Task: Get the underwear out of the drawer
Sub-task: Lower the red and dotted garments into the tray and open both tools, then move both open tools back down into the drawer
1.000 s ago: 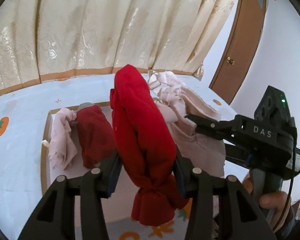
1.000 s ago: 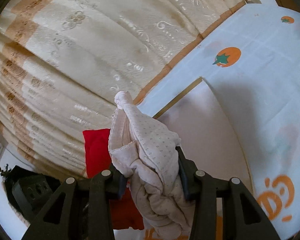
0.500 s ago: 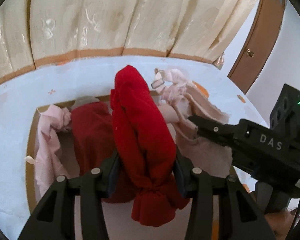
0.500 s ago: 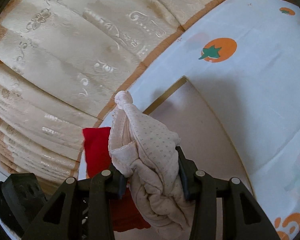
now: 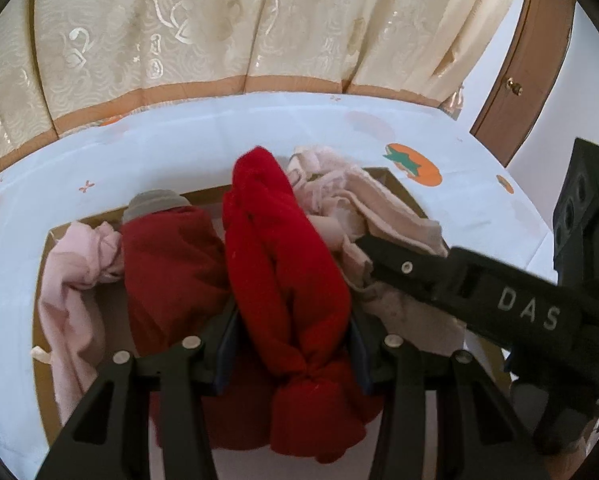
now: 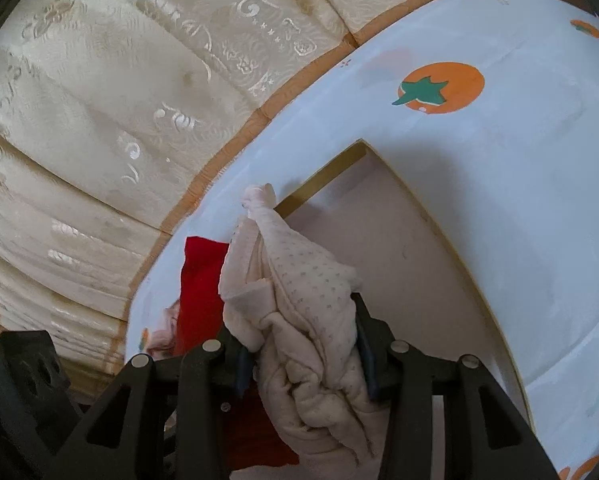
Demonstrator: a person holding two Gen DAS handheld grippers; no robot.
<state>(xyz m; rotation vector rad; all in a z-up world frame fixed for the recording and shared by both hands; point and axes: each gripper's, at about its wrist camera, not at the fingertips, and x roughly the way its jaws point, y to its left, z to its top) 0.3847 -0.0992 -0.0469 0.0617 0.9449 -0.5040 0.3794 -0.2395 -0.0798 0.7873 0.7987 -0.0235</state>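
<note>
My left gripper (image 5: 293,350) is shut on a bright red rolled underwear (image 5: 283,264), which stands up between the pads over the open drawer (image 5: 395,184). In the drawer lie a dark red garment (image 5: 171,264) and a pale pink one (image 5: 75,280) at the left. In the left wrist view the right gripper (image 5: 383,250) reaches in from the right. My right gripper (image 6: 304,366) is shut on a beige dotted underwear (image 6: 299,292), held above the drawer's bare pale floor (image 6: 379,240). The red underwear (image 6: 199,280) shows just to its left.
The drawer sits in a white cloth printed with orange fruit (image 6: 439,88). A cream embroidered curtain (image 5: 219,24) hangs close behind the far edge. A brown door (image 5: 527,56) stands at the back right.
Both grippers have sunk and moved toward the curtain, tilting further down over the drawer, which now looks larger. Each keeps the same hold on its garment.
</note>
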